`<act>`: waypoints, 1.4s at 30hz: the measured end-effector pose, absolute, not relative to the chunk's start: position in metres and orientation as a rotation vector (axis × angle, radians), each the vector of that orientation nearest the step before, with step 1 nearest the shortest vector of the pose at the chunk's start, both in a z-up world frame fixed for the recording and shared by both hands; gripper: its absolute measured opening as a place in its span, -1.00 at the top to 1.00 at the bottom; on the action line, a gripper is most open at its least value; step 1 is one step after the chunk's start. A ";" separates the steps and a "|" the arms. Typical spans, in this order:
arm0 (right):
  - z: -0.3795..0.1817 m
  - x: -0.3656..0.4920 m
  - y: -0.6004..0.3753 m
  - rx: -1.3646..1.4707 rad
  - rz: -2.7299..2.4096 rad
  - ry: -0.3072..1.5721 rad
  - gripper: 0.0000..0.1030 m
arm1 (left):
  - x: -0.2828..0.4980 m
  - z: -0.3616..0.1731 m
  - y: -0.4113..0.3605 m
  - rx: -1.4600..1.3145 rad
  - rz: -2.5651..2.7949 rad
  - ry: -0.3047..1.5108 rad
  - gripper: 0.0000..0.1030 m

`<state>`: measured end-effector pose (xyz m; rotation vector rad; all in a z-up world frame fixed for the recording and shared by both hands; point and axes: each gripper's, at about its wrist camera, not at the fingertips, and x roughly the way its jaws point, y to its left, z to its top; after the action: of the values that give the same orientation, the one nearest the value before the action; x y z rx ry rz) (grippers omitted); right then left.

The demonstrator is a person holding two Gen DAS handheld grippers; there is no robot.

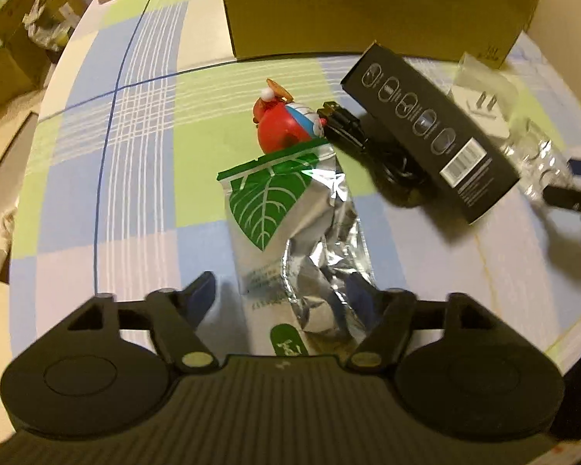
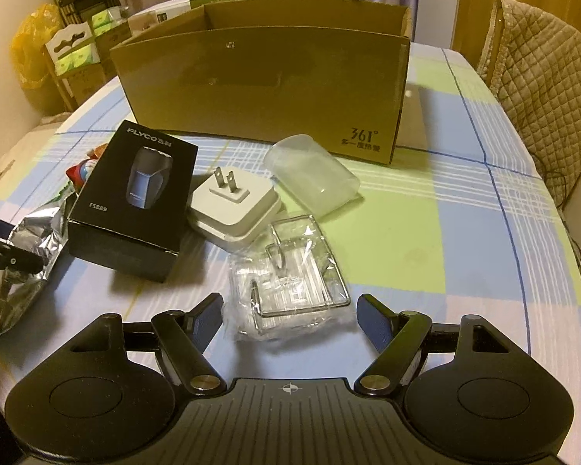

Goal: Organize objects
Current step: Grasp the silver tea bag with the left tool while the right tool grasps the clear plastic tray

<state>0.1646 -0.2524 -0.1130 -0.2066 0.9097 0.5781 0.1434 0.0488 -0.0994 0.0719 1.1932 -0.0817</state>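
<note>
Left gripper (image 1: pixel 282 294) astride foil pouch (image 1: pixel 290 224)

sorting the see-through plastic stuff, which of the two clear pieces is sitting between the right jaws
The clear wrapped tray, the flat angular piece nearest the camera, lies between the open right jaws, untouched. The frosted rounded cap lies farther back, by the cardboard box.

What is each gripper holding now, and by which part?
Nothing yet. The left gripper straddles the near end of the foil pouch; the right gripper straddles the clear plastic packet. Neither grips.
</note>
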 end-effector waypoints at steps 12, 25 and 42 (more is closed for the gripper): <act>-0.114 0.163 -0.255 -0.221 0.579 0.886 -0.43 | 0.143 -0.114 0.034 0.081 -0.047 1.206 -0.72; -0.128 0.176 -0.241 -0.305 0.632 0.905 -0.20 | 0.142 -0.113 0.043 0.051 -0.097 1.213 -0.26; -0.107 0.137 -0.247 -0.240 0.556 0.902 0.02 | 0.135 -0.104 0.047 0.064 -0.107 1.215 0.17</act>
<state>0.1372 -0.2469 -0.1067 -0.2403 0.9016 0.5558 0.1350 0.0470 -0.1035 0.0638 1.2149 -0.1074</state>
